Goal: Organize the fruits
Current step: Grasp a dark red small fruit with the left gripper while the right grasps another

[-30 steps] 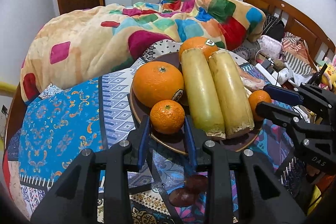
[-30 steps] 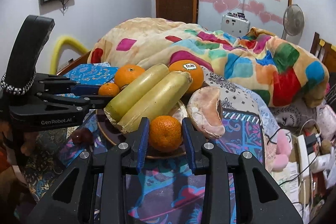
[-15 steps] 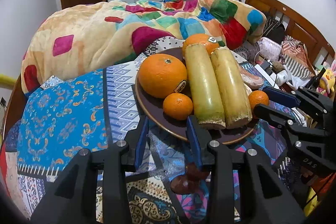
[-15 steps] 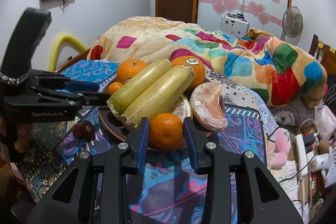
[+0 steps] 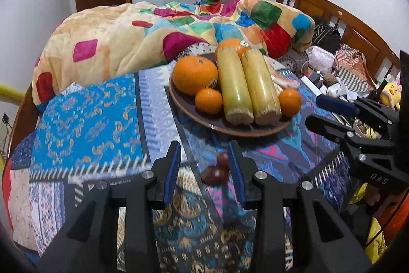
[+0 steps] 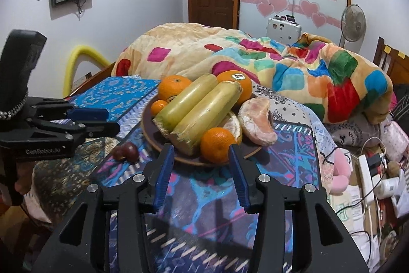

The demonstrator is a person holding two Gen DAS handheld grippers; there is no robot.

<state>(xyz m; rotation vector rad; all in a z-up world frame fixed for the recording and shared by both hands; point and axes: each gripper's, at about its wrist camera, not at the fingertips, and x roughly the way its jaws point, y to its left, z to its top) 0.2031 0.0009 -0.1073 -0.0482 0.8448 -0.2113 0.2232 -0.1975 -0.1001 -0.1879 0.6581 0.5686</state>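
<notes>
My left tongs stand with their blue-padded fingers spread wide, empty, hovering low over the patterned blue bedspread; my right tongs gape just as wide with nothing between them. The round dark brown plate rests on the bedspread ahead of both. On it I count two long pale yellow-green peeled stalks lying side by side, two large oranges, one bearing a sticker, and two small glossy mandarins, one on each side of the stalks. Two peeled pinkish pomelo pieces lean at the plate's far edge. Two dark reddish-brown chestnuts lie touching on the cloth, off the plate, beside my left tongs' right finger.
</notes>
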